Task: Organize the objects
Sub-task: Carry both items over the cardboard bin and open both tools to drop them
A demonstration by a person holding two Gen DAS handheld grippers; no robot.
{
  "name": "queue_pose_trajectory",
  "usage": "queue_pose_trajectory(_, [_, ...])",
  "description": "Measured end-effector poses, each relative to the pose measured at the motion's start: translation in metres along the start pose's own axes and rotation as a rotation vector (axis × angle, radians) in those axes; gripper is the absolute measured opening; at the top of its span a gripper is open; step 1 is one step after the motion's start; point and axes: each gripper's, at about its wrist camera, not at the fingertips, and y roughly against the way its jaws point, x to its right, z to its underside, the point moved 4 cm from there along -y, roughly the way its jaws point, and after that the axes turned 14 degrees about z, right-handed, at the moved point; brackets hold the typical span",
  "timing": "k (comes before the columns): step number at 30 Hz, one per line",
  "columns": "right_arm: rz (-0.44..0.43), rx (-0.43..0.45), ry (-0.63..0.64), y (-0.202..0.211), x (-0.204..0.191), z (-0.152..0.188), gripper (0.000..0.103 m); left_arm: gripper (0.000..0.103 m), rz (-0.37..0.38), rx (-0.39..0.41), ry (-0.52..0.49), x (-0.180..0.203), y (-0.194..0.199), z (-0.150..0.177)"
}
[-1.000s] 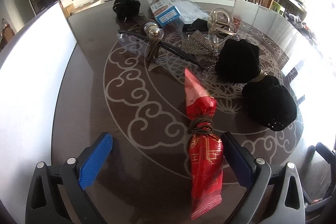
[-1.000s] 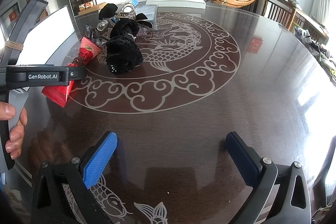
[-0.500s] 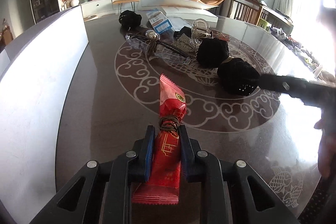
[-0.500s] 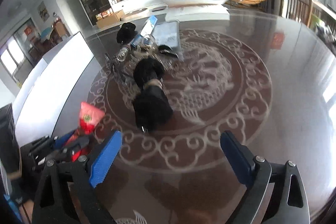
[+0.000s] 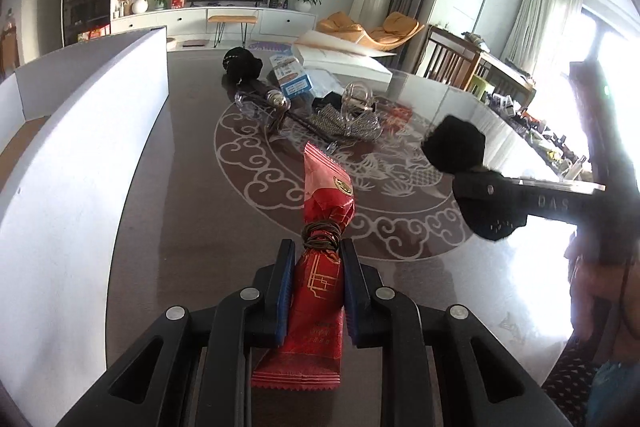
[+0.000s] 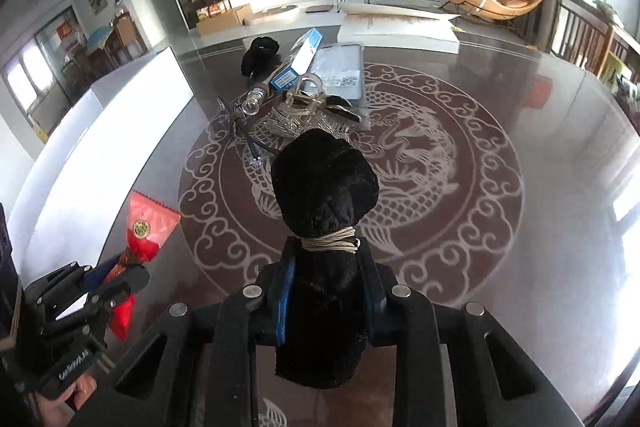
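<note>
Left gripper (image 5: 314, 277): jaws clamped on red foil packet (image 5: 322, 227), long axis pointing ahead.
Right gripper (image 6: 326, 287): jaws clamped on black velvet bundle (image 6: 324, 207), right of the packet.

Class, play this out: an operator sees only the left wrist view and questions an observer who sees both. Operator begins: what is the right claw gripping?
Observer: The right claw is shut on a black fuzzy bundle.
Operator: Is that bundle tied?
Observer: Yes, pale cord wraps its waist, just ahead of the fingers.
Operator: What lies beside the blue box?
Observer: Beside the blue box, to its right, lies a flat grey packet bearing a printed label.
</note>
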Motion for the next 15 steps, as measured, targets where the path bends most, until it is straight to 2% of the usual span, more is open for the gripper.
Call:
queue_pose_trajectory(3, [-0.005,-0.022,-0.035,0.009,0.008,0.019,0.027,0.022,0.050,0.045,0.017,0.011,0.021,-0.010])
queue_pose_trajectory(5, [-0.024,-0.024,-0.039,0.017,0.002,0.018,0.027,0.022,0.081,0.084,0.017,0.018,0.045,-0.019])
queue_pose_trajectory(7, [-0.062,0.004,-0.025,0.035,-0.017,0.009,0.027,0.022,0.081,0.121,-0.005,0.022,0.070,-0.029])
queue_pose_trajectory(12, [-0.251,0.095,0.049,0.092,-0.106,-0.024,0.027,0.022,0.012,0.184,0.003,-0.001,0.147,-0.040])
queue_pose_trajectory(15, [-0.378,0.116,0.125,0.121,-0.173,-0.037,0.027,0.022,-0.110,0.207,0.015,-0.037,0.192,-0.040])
